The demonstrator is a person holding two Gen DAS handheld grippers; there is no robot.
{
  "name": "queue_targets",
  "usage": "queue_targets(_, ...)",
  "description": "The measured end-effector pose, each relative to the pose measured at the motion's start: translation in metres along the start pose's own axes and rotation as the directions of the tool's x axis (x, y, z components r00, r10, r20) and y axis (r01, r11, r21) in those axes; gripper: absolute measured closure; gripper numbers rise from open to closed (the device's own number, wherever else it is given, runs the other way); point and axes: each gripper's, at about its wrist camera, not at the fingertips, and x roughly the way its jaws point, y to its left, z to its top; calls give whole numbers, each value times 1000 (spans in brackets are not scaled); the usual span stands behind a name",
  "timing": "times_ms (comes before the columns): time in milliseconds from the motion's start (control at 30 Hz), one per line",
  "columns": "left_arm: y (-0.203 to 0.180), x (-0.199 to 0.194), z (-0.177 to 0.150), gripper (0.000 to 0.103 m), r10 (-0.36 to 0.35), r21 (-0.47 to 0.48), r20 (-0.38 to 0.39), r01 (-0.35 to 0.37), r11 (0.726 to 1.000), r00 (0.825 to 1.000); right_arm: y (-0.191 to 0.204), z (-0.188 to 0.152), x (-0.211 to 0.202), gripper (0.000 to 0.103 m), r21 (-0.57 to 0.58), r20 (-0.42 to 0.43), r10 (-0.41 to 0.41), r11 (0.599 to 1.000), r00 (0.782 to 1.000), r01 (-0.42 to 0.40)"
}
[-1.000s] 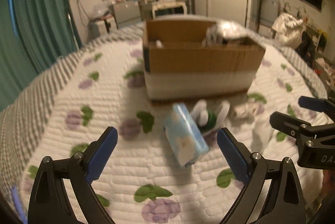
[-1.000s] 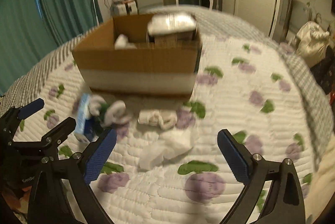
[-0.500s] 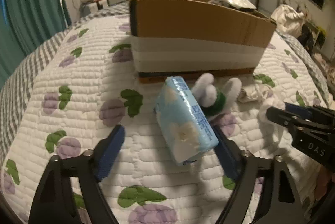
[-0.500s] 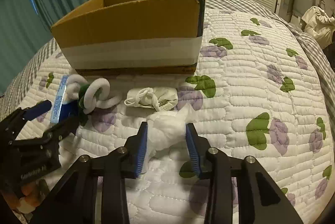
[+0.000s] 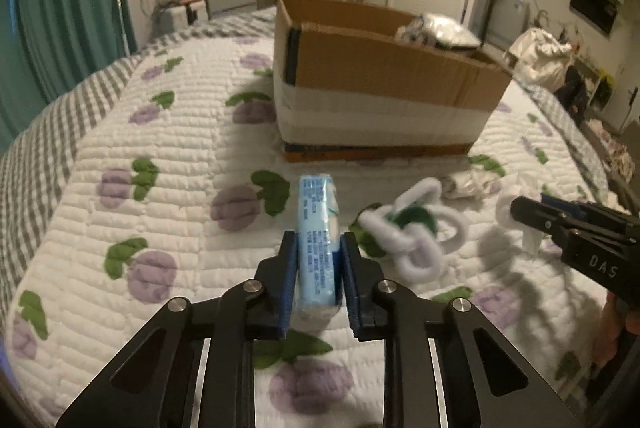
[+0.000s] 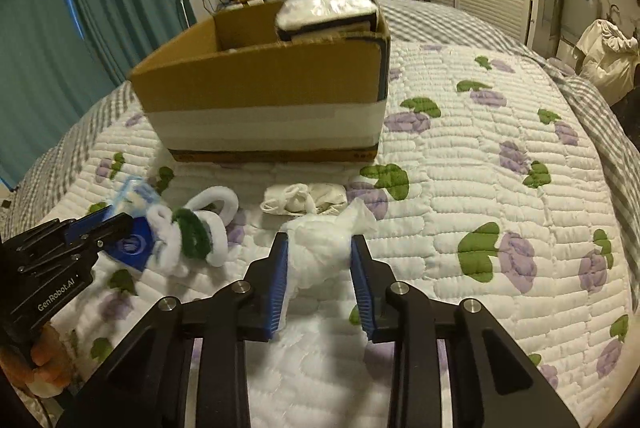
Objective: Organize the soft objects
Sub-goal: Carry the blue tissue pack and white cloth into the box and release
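Observation:
My left gripper [image 5: 319, 248] is shut on a light blue tissue pack [image 5: 318, 236], held on edge just above the quilt. My right gripper [image 6: 319, 248] is shut on a crumpled white cloth [image 6: 320, 244]. It shows at the right of the left wrist view [image 5: 516, 210], and the left gripper shows at the left of the right wrist view [image 6: 100, 224]. A white and green chenille ring toy [image 5: 412, 232] lies between the grippers. A small white pouch [image 6: 304, 198] lies in front of the cardboard box [image 6: 264, 96], which holds a wrapped white bundle [image 6: 328, 12].
The box stands on a quilted bedspread [image 6: 500, 188] with purple flowers and green leaves. Teal curtains [image 5: 60, 8] hang at the left. A dresser with a mirror, a TV and wardrobes stand behind the bed.
Both grippers came down and closed: the left one on the tissue pack, the right one on the white cloth. Both items now sit lifted a little between the fingers.

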Motion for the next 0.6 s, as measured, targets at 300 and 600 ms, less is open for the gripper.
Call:
queue_targets(300,-8,-34,1,89,-29,5,57,28,1000,998,13,0,-54,73,-8,93,31,999,995,-31)
queue_targets(600,-20,-77,43,89,-23,51,187,14,999,982,17,21,-85,73,-12,157,75,997,985,-74)
